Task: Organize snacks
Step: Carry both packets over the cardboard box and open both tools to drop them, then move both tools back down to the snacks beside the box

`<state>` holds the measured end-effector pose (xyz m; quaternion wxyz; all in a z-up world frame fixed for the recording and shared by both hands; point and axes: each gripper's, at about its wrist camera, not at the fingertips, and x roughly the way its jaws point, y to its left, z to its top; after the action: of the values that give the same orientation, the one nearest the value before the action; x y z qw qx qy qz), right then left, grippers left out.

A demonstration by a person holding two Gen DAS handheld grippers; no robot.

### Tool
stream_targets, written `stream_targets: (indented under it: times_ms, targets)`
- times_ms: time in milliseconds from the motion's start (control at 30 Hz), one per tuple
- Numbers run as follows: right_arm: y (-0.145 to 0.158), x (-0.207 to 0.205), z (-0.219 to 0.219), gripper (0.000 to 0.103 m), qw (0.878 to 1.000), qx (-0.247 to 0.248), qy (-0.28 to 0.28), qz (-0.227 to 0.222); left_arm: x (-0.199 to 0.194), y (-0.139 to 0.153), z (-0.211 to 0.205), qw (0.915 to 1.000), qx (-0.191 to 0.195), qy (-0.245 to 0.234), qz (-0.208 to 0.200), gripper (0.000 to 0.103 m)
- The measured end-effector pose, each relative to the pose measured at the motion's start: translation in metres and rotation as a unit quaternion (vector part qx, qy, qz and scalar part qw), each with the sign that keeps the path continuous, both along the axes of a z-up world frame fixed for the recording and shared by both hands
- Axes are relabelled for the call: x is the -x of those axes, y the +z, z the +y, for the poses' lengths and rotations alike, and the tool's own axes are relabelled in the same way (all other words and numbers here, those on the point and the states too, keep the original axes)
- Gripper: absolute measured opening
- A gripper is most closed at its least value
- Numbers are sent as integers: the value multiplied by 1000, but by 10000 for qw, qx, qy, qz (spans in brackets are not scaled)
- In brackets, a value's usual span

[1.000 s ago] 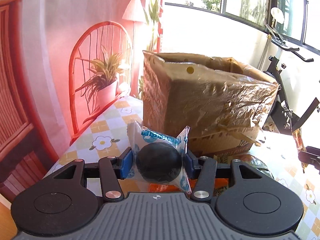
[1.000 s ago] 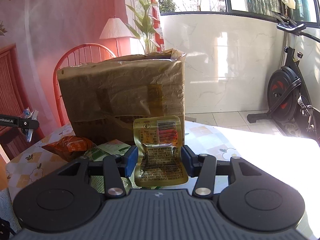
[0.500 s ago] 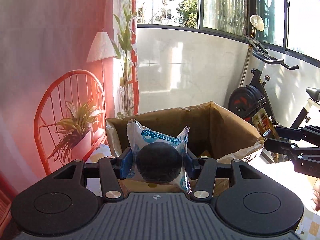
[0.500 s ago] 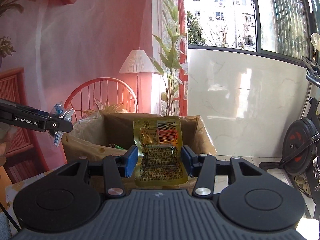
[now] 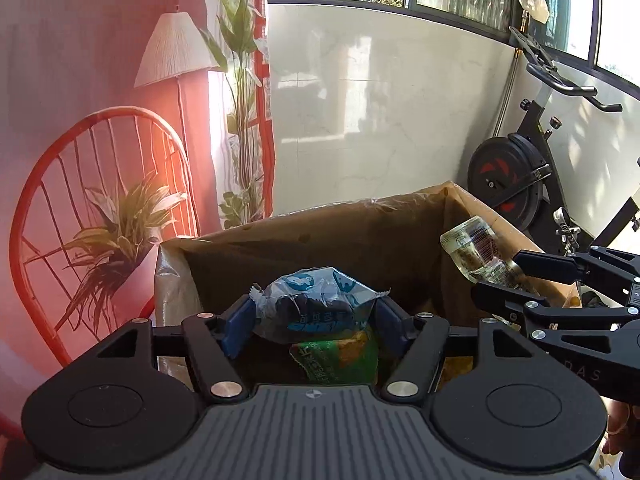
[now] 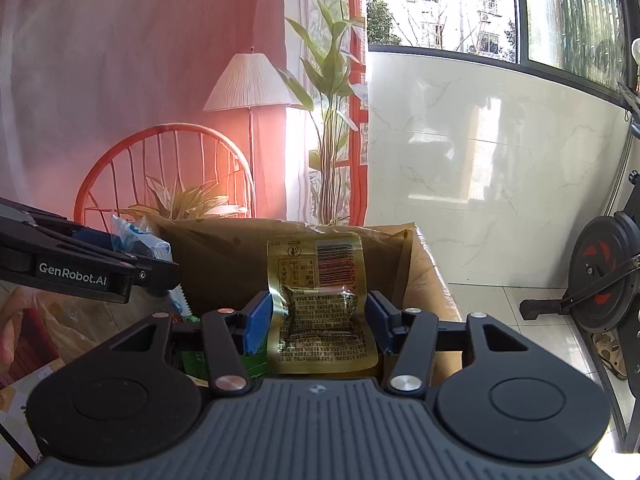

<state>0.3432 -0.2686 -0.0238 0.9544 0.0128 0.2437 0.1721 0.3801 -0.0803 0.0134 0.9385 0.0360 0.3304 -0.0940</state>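
Both grippers hang over the open brown cardboard box. My left gripper has its jaws opening. The clear-and-blue packet with a dark round cake has tipped forward between the blue pads and looks loose. My right gripper is also opening, but its pads still touch the sides of the upright gold foil packet. In the left wrist view that gold packet sticks out of the right gripper over the box's right rim. A green snack packet lies inside the box.
Behind the box stand a red wire chair with a potted plant, a floor lamp and a tall plant. An exercise bike stands at the right. A flowered tablecloth shows at the lower left.
Both grippers rose from table level in front of the box to above its opening. The left jaws widened and the cake packet tipped over; the right jaws widened slightly.
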Motion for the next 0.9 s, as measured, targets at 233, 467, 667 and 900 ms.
stream_targets:
  times_ms: [233, 467, 667, 900]
  targets:
    - [10, 24, -2, 68, 9999, -71, 120, 1, 22, 8, 21, 9999, 86, 10, -117, 70]
    - [13, 75, 0, 84, 9994, -233, 234, -75, 73, 23, 42, 9994, 141, -80, -293, 71]
    - [-4, 118, 1, 91, 9989, -431, 153, -28, 109, 13, 64, 9996, 205, -53, -198, 72]
    - [-53, 143, 5, 92, 9973, -508, -175, 507, 123, -20, 71, 9998, -12, -156, 82, 72]
